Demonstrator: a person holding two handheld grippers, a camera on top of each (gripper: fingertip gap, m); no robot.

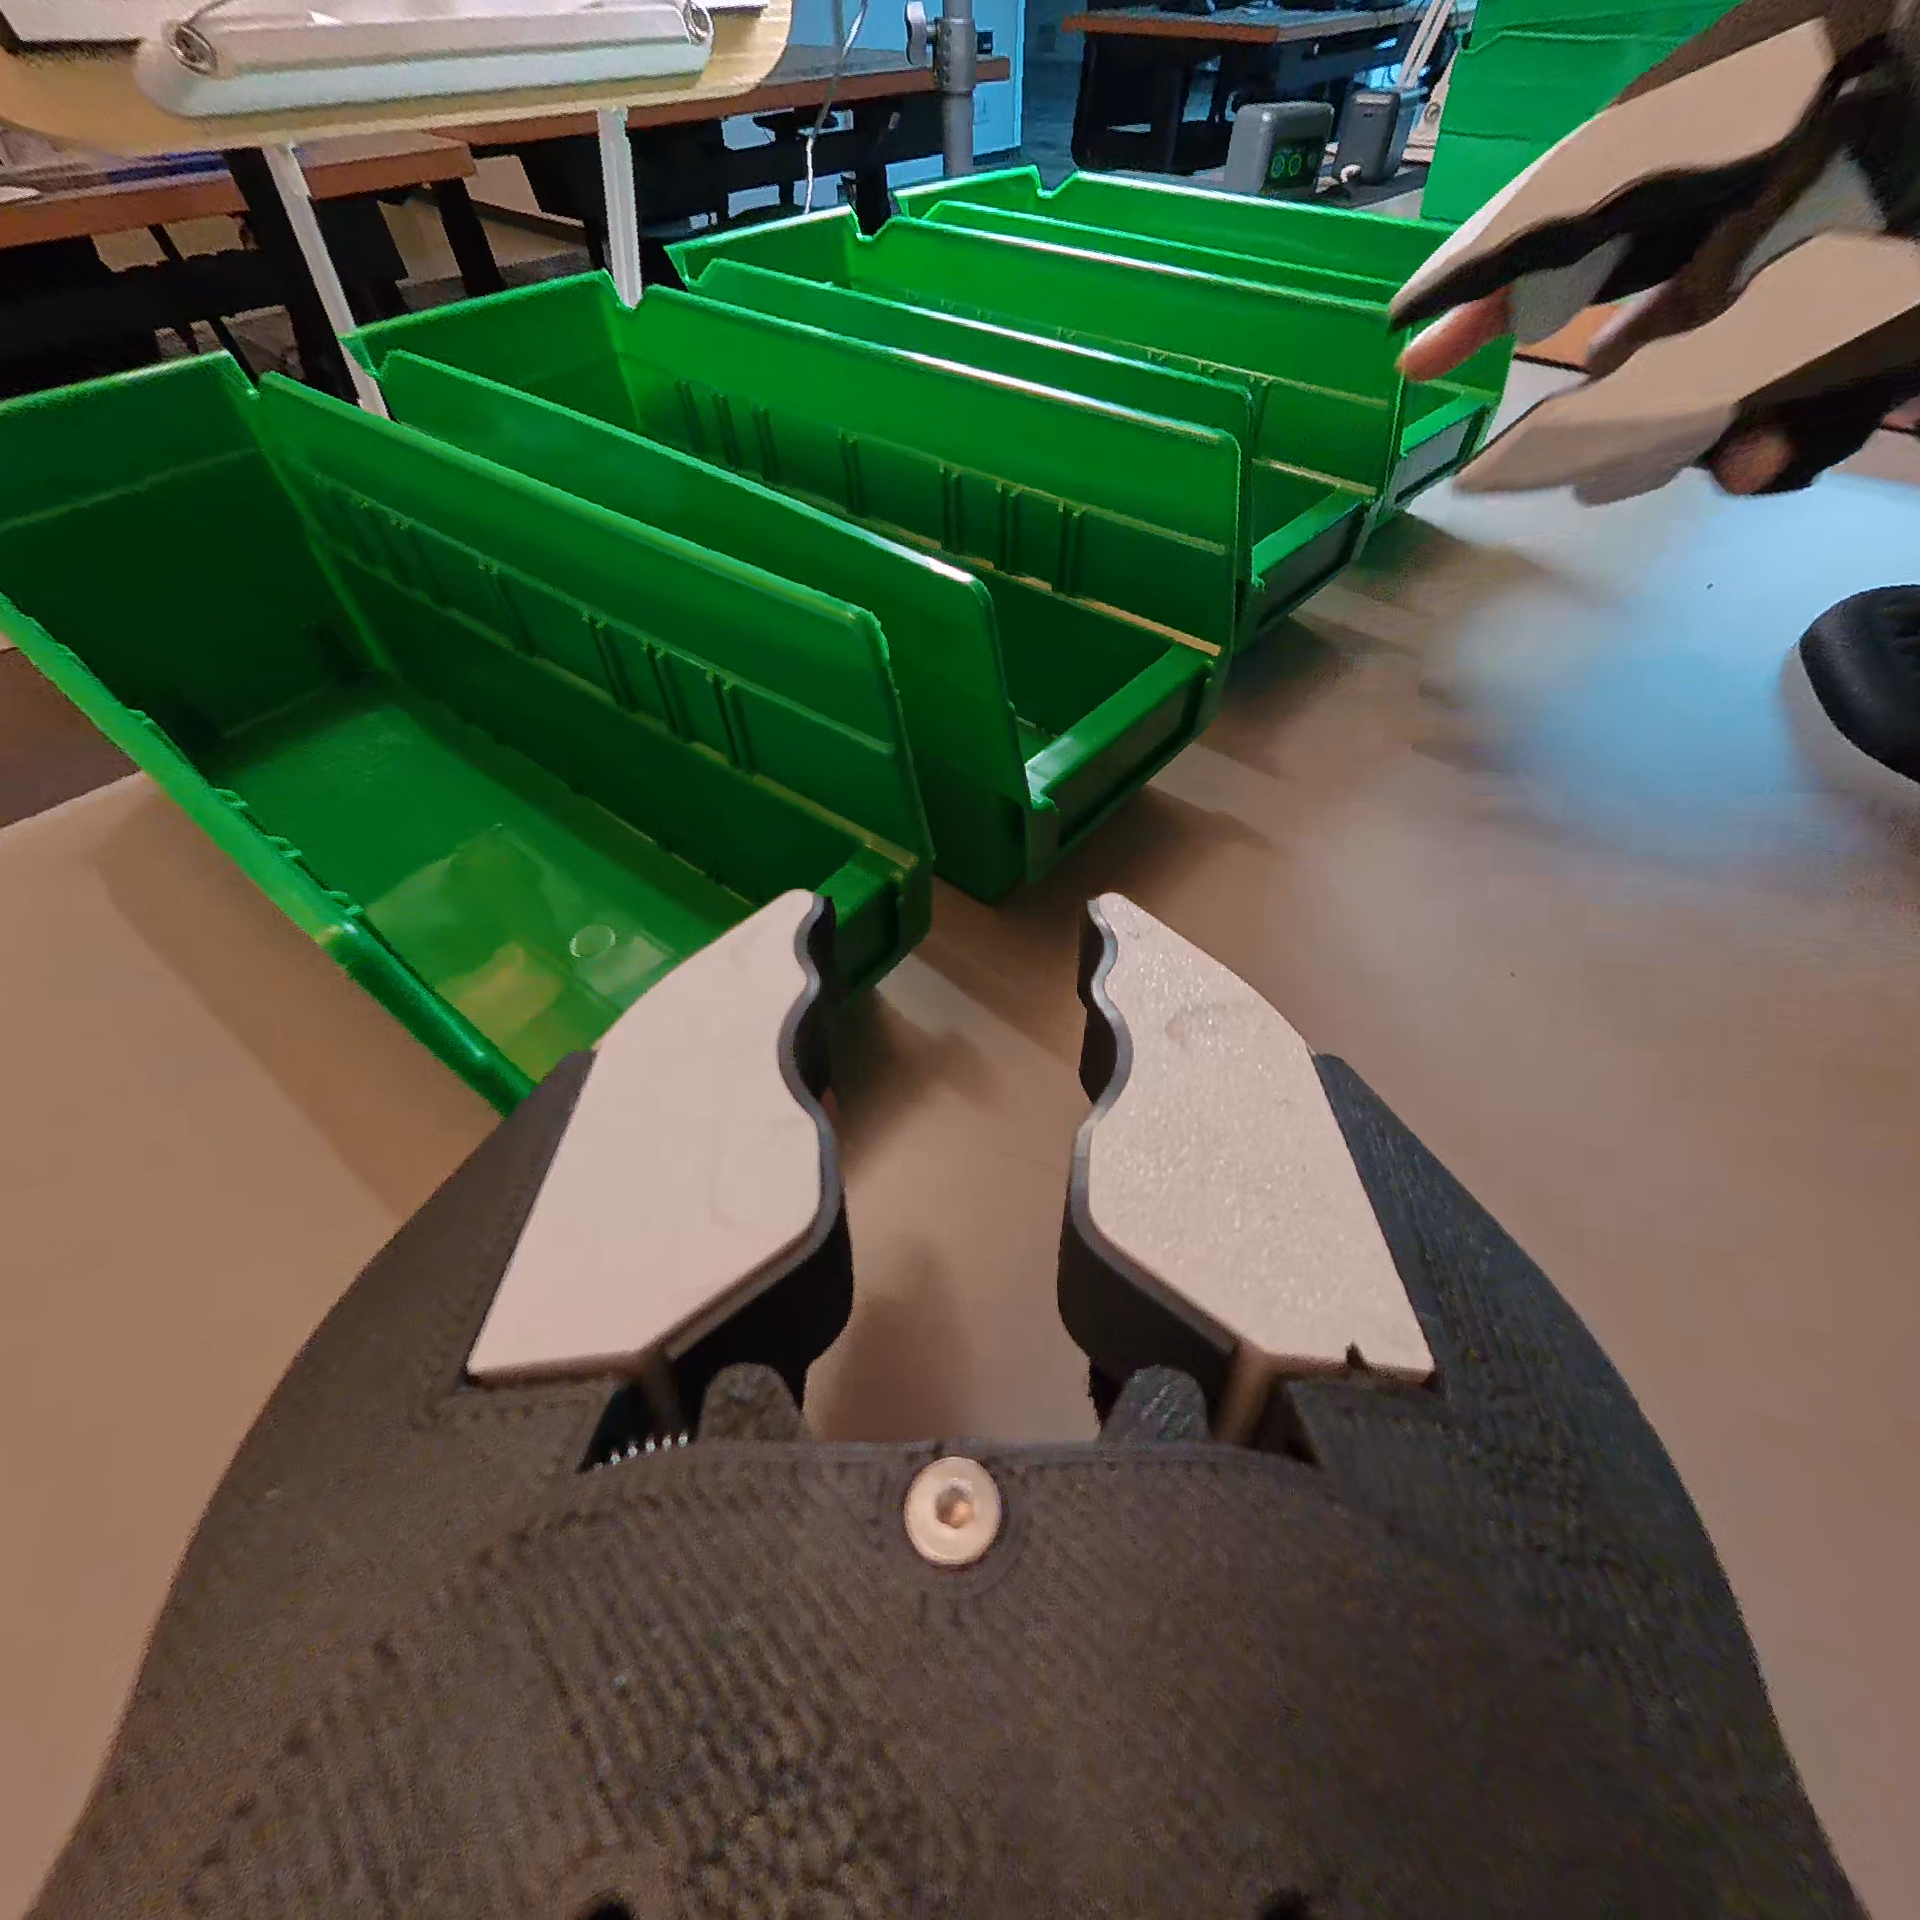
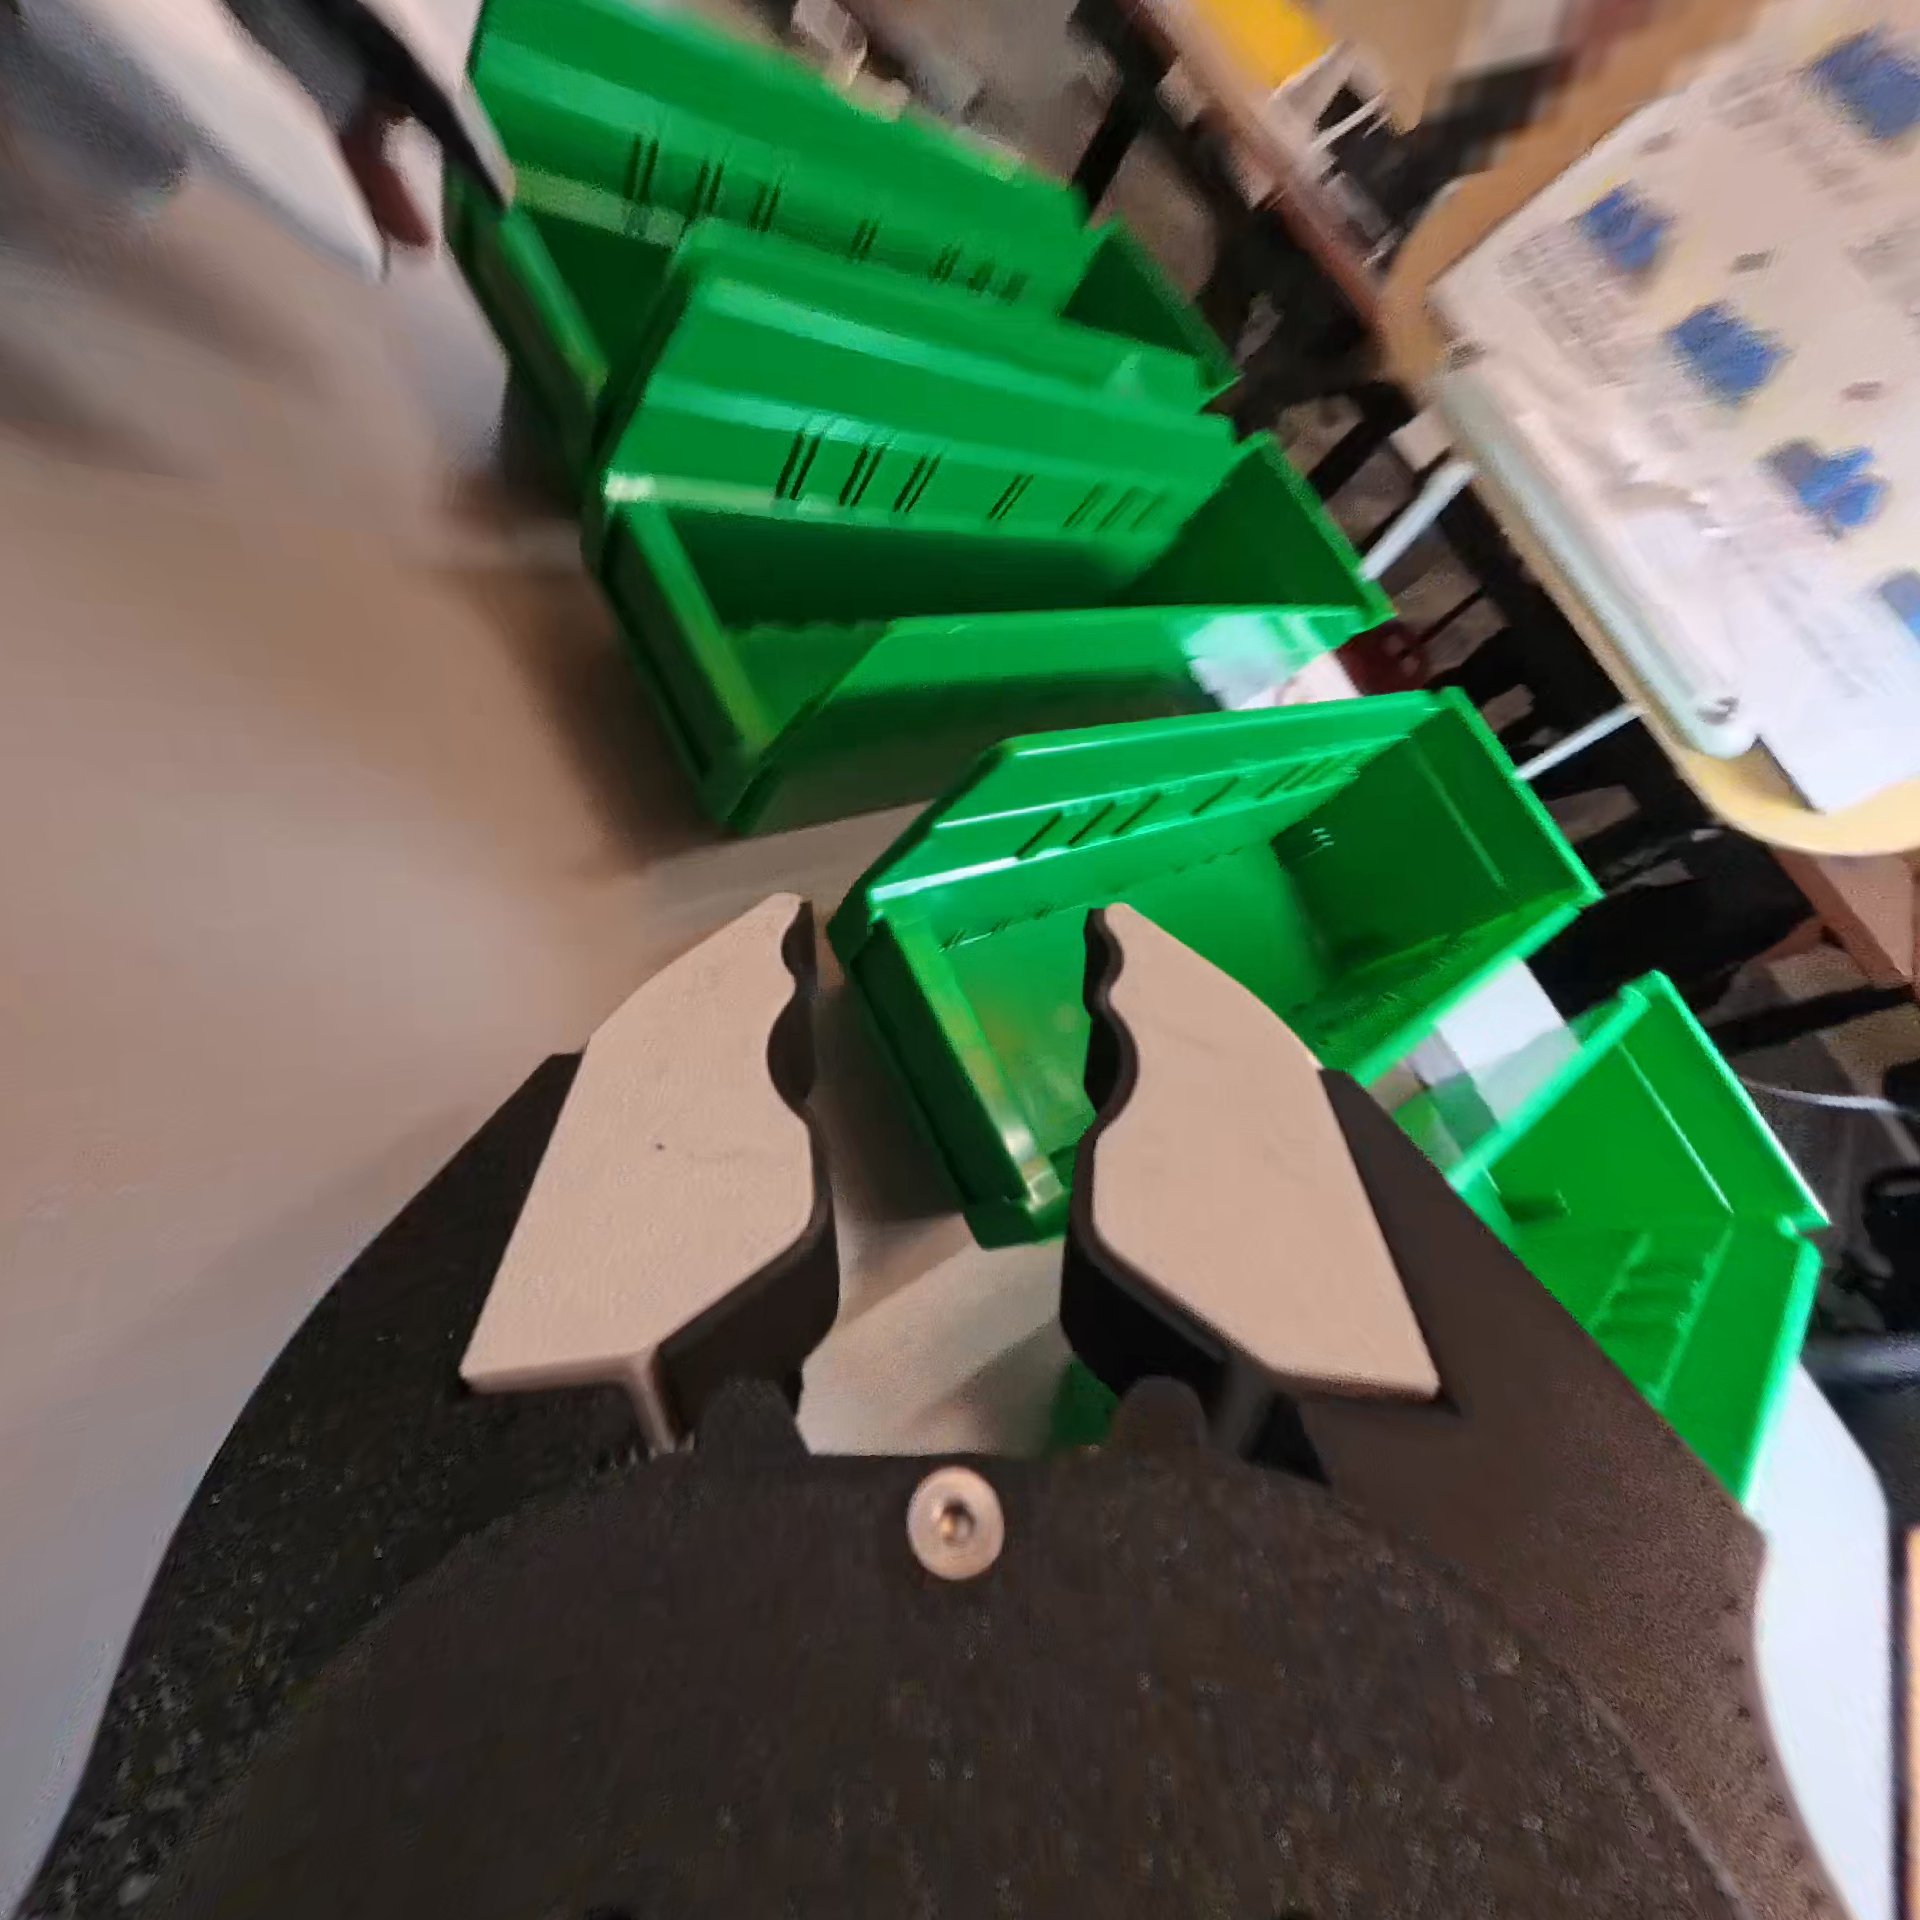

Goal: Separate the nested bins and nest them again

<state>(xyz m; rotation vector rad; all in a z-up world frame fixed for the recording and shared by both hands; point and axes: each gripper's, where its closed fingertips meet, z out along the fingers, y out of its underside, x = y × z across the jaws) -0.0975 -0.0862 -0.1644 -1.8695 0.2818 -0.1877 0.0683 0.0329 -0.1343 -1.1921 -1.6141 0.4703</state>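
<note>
Several empty green bins stand apart in a row on the tan table [image 1: 1455, 935]. In the left wrist view the nearest bin [image 1: 436, 790] is just ahead and left of my left gripper [image 1: 956, 925], which is open and empty low over the table. My right gripper [image 1: 1434, 400] shows blurred at the upper right, open, above the farthest bin [image 1: 1226, 239]. In the blurred right wrist view my right gripper [image 2: 945, 925] is open and empty. Its right finger overlaps the front end of a bin [image 2: 1247, 914]. Another bin [image 2: 1662, 1247] lies to the right.
A tall green block [image 1: 1558, 114] stands at the back right. A black chair part [image 1: 1870, 675] is beyond the table's right edge. A light wooden table with a white board [image 2: 1683, 436] and dark desks stand behind the bins. Across from one pair of fingers to the other is roughly 20 cm.
</note>
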